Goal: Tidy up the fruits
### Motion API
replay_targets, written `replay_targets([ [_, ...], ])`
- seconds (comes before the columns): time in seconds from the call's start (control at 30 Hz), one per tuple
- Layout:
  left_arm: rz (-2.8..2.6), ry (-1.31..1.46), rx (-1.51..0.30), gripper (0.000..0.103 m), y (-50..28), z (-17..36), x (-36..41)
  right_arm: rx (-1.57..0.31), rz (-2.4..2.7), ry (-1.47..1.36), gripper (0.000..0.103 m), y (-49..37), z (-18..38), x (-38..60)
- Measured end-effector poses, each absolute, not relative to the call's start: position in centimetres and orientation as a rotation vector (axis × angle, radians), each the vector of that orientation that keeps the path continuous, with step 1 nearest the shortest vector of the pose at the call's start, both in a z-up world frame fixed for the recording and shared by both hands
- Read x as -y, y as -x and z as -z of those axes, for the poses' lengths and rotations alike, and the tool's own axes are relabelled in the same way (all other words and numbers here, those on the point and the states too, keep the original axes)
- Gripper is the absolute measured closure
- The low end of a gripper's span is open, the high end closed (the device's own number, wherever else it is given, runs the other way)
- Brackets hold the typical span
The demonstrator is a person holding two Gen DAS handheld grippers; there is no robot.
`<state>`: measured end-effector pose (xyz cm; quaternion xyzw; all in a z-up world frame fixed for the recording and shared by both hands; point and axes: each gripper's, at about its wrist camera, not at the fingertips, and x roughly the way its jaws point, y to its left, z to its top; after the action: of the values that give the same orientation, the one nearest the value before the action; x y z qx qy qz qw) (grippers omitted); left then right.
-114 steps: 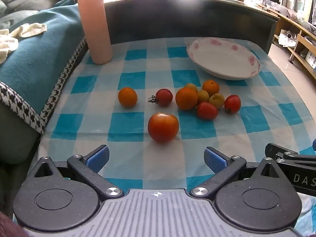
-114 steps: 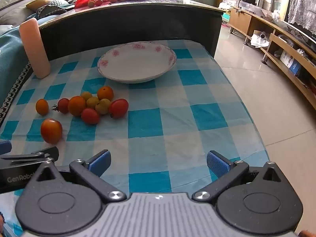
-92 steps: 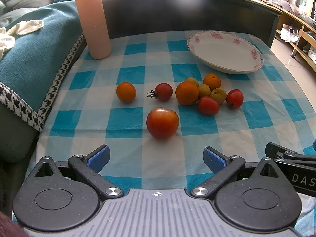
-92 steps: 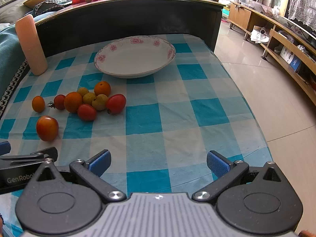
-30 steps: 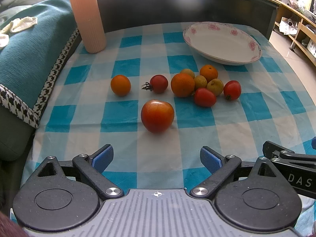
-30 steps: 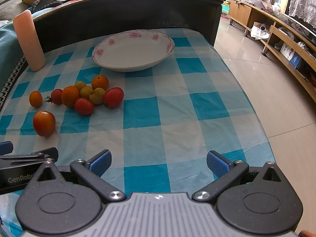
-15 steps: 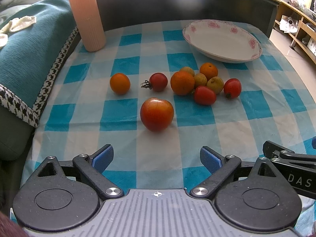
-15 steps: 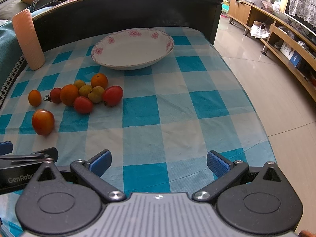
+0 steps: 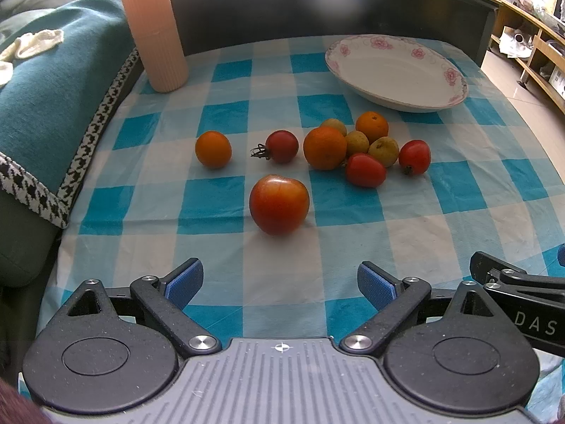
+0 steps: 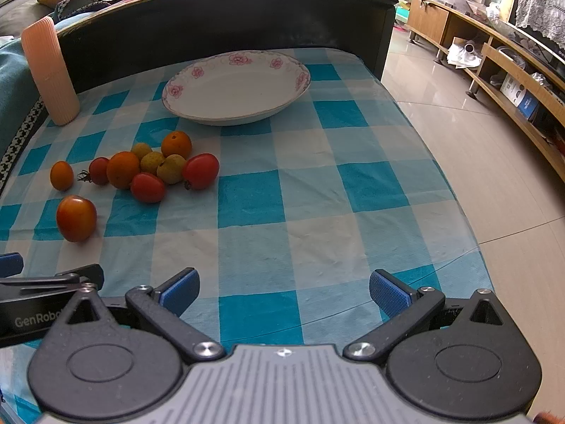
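A big red tomato (image 9: 279,204) (image 10: 76,217) lies alone on the blue checked cloth, straight ahead of my open left gripper (image 9: 280,282). Beyond it sits a cluster of oranges, small yellow fruits and red tomatoes (image 9: 356,145) (image 10: 155,168), with one small orange (image 9: 213,149) apart at the left. A white flowered plate (image 9: 395,70) (image 10: 236,86) stands empty behind them. My right gripper (image 10: 284,291) is open over bare cloth near the front edge, fruit off to its left.
A tall pink ribbed cylinder (image 9: 153,28) stands at the back left. A teal blanket (image 9: 46,99) borders the table's left side and a dark raised ledge (image 10: 226,14) runs along the back. The tiled floor (image 10: 494,183) drops away on the right.
Both grippers have edged slightly forward, so the fruit and plate appear a little nearer. Neither jaw has moved and no fruit has shifted.
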<state>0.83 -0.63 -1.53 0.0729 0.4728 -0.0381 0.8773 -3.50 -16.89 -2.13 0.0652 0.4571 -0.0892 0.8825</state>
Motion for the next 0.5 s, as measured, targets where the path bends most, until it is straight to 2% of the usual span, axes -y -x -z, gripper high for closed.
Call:
replay_targets([
  [0.5, 0.1, -0.153, -0.972, 0.007, -1.45, 0.81, 1.06, -0.942, 0.178, -0.124, 0.0, 2.59, 1.31, 17.32],
])
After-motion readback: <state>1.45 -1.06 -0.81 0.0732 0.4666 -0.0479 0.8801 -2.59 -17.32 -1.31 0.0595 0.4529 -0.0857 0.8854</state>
